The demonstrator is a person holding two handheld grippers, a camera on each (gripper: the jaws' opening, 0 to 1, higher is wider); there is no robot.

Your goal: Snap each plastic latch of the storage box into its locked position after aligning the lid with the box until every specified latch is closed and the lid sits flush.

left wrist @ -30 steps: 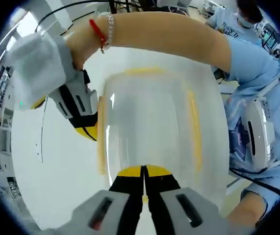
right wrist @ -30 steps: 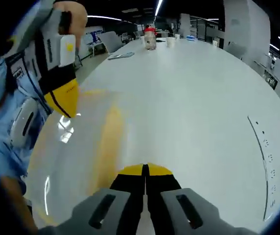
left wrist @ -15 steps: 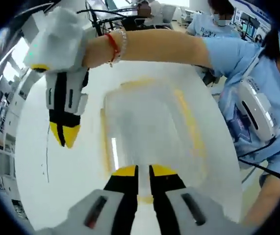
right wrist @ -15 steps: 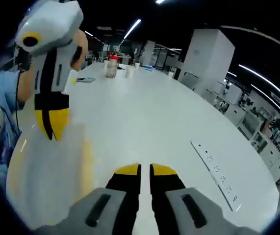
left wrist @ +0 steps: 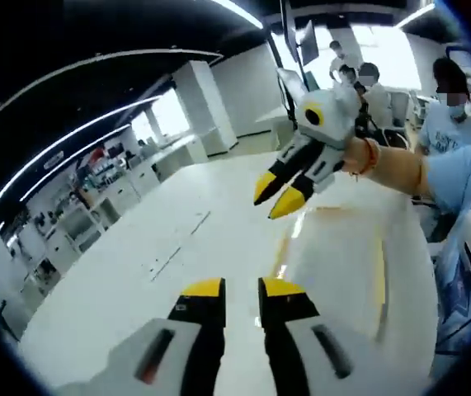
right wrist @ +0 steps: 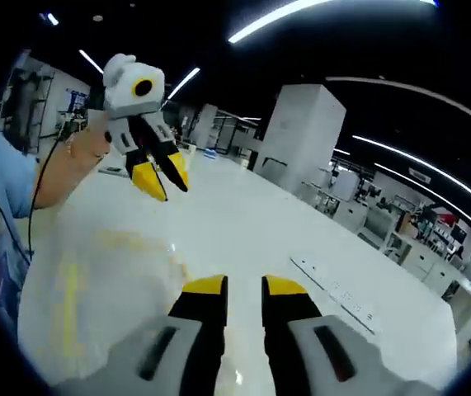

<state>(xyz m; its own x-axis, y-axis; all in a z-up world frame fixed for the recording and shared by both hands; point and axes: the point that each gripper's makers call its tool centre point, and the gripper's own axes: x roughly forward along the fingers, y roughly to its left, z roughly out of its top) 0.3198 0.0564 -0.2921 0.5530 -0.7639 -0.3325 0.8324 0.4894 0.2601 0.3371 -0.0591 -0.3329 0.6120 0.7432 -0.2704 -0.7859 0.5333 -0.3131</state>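
Left gripper view: your left gripper (left wrist: pixel 233 289) is raised clear of the white table (left wrist: pixel 136 272), jaws slightly parted and holding nothing; the storage box (left wrist: pixel 342 272), clear with yellow latches along its edges, lies below and to the right of the jaws, its long axis running away from you; your right gripper (left wrist: pixel 289 188) hangs above its far end, jaws parted and empty.

Right gripper view: the right gripper (right wrist: pixel 243 289) shows a narrow gap between empty jaws; the storage box (right wrist: pixel 95 280) sits low and to the left; the left gripper (right wrist: pixel 159 177) hovers over its far side. Neither gripper touches the box; both must descend; which is nearer cannot be judged.
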